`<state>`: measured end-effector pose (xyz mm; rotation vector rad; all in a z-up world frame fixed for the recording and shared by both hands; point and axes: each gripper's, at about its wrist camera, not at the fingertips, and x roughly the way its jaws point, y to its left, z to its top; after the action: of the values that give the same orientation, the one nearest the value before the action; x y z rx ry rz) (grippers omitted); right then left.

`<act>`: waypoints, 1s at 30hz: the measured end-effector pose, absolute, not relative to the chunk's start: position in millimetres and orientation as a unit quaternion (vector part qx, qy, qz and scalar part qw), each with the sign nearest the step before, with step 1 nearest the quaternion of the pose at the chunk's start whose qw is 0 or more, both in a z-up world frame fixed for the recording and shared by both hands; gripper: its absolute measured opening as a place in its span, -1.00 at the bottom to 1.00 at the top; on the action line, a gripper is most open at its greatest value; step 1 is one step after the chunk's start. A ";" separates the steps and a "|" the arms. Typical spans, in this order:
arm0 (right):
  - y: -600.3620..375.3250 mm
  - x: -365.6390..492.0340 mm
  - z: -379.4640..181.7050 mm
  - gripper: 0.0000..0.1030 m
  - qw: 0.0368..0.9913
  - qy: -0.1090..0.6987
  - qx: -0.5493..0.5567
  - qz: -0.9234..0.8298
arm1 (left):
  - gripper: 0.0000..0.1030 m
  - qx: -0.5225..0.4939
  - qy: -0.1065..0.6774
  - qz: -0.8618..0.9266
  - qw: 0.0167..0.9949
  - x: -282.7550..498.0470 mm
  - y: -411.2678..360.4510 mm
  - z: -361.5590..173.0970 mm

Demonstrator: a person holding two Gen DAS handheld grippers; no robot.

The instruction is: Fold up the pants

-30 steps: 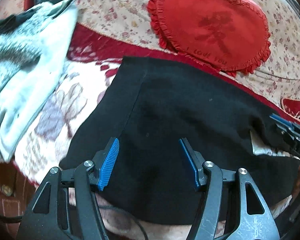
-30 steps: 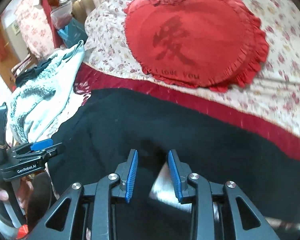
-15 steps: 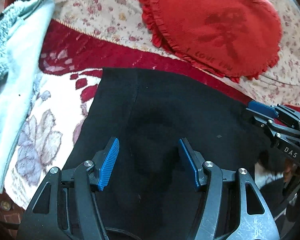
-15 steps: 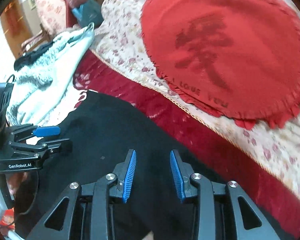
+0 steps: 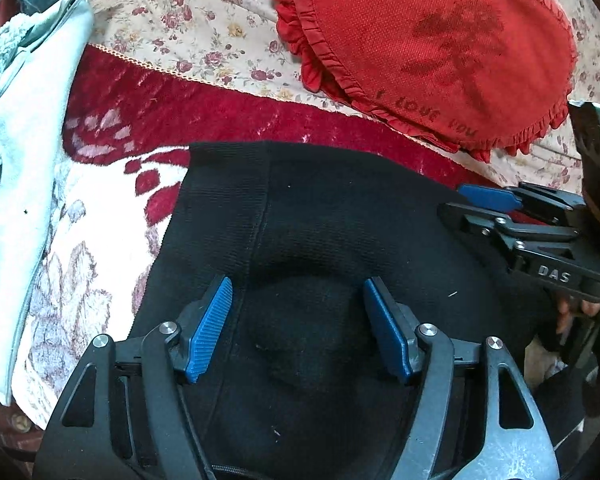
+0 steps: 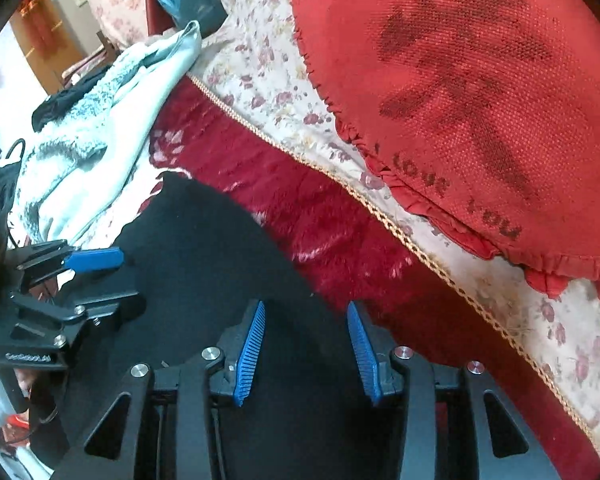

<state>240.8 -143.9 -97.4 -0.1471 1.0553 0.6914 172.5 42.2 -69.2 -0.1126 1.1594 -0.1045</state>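
Black pants [image 5: 340,208], red heart cushion [image 5: 440,52], floral cream quilt [image 5: 204,12], crimson blanket [image 5: 204,116].

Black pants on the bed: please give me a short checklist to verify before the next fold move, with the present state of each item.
1. Left claw free of cloth: ok, jaws opening, nothing pinched.
2. Right claw free of cloth: ok, jaws opening, nothing between them.
3. Black pants lie flat: not ok, a puckered dent sits below the left claw.
4. Red heart pillow apart from the pants: ok.
5. Light blue garment apart from the pants: ok.
6. Fold finished: cannot tell, the near part is hidden.
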 end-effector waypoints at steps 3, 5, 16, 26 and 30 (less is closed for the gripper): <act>-142.1 245.8 -99.9 -0.17 0.798 0.497 -0.072 0.333 | 0.33 -0.053 0.547 -0.049 0.834 173.1 41.5 -70.2; -140.7 244.5 -98.6 -0.31 0.794 0.500 -0.073 0.339 | 0.33 -0.051 0.545 -0.050 0.835 173.4 40.5 -70.9; -133.8 141.9 -15.6 -0.90 0.831 0.403 -0.080 0.375 | 0.33 -0.126 0.493 0.004 0.861 122.7 106.1 -36.4; -93.0 0.8 -40.7 -0.90 0.818 0.420 -0.065 0.388 | 0.33 -0.175 0.439 0.088 0.877 34.5 194.3 -3.0; -78.9 -9.6 -87.9 -0.90 0.809 0.466 -0.065 0.352 | 0.33 -0.197 0.441 0.094 0.871 23.3 202.3 -6.2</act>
<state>-9.6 -78.9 -87.9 -0.1384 0.9961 0.7515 23.3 202.3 -6.2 -0.4129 0.9213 0.1971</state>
